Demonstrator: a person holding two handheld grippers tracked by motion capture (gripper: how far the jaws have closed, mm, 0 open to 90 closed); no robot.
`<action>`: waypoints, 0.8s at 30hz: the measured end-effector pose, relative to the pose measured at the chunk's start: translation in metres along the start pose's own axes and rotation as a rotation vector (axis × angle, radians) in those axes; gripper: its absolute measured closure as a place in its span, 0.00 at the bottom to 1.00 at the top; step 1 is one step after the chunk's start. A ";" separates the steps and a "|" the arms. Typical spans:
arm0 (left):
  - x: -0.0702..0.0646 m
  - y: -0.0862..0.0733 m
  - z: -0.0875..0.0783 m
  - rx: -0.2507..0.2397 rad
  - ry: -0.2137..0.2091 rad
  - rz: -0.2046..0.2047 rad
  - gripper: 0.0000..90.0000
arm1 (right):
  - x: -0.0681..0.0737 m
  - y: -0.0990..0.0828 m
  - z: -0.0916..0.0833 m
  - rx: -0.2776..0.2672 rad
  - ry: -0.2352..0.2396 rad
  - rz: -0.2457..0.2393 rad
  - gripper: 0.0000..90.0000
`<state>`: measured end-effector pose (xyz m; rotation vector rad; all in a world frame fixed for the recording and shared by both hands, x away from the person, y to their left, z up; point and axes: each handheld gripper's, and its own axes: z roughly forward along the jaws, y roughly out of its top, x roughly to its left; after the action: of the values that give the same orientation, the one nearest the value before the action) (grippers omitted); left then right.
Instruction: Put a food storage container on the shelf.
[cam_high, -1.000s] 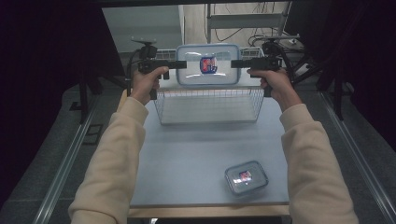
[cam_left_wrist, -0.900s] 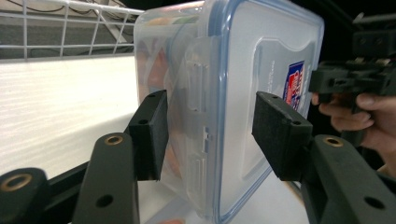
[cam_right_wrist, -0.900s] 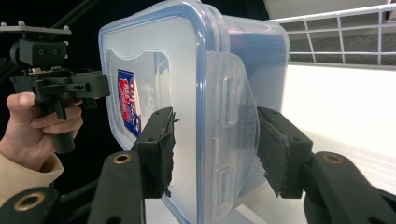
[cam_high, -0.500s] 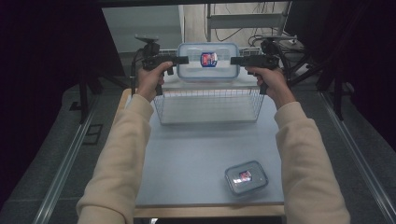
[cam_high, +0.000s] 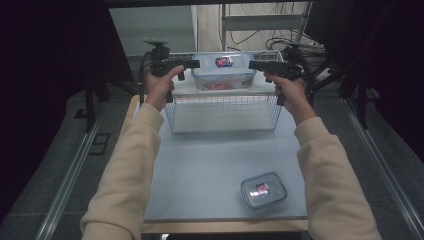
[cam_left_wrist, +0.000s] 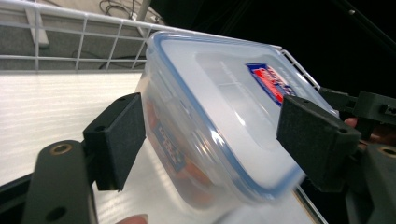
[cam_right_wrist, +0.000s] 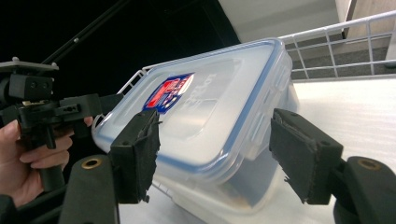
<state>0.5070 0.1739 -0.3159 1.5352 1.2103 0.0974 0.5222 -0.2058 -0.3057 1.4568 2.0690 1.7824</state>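
The large clear container (cam_high: 223, 71) with the blue-edged lid and a red and blue label sits in the white wire basket (cam_high: 223, 112) at the upper middle of the high view, its lid rising above the basket's far rim. In both gripper views it lies tilted, with something orange showing through its wall.

The left gripper (cam_high: 196, 63) comes in from the upper left and points at the container's left end. In the left gripper view (cam_left_wrist: 212, 140) the two black pads stand either side of that end with a gap showing at each, so the jaws are wide, have just been opening, and press on nothing. The right gripper (cam_high: 251, 64) mirrors it from the upper right; in the right gripper view (cam_right_wrist: 215, 156) its pads also flank the container with daylight between, likewise just opened.

A small lidded container (cam_high: 263, 190) rests on the pale blue table (cam_high: 210, 170) at the lower right of the high view, well apart from the basket.
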 end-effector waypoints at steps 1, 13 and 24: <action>-0.002 -0.002 -0.003 -0.002 -0.001 0.009 0.27 | 0.002 0.000 -0.003 0.000 0.000 -0.006 0.36; -0.026 -0.055 -0.051 -0.022 -0.039 0.132 0.28 | 0.016 -0.036 -0.049 0.039 0.016 -0.142 0.35; -0.035 -0.132 -0.074 -0.006 -0.101 0.162 0.28 | 0.003 -0.105 -0.094 0.067 0.047 -0.202 0.34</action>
<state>0.3619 0.1798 -0.3716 1.6120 1.0040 0.1286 0.4032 -0.2630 -0.3555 1.1813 2.2277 1.7014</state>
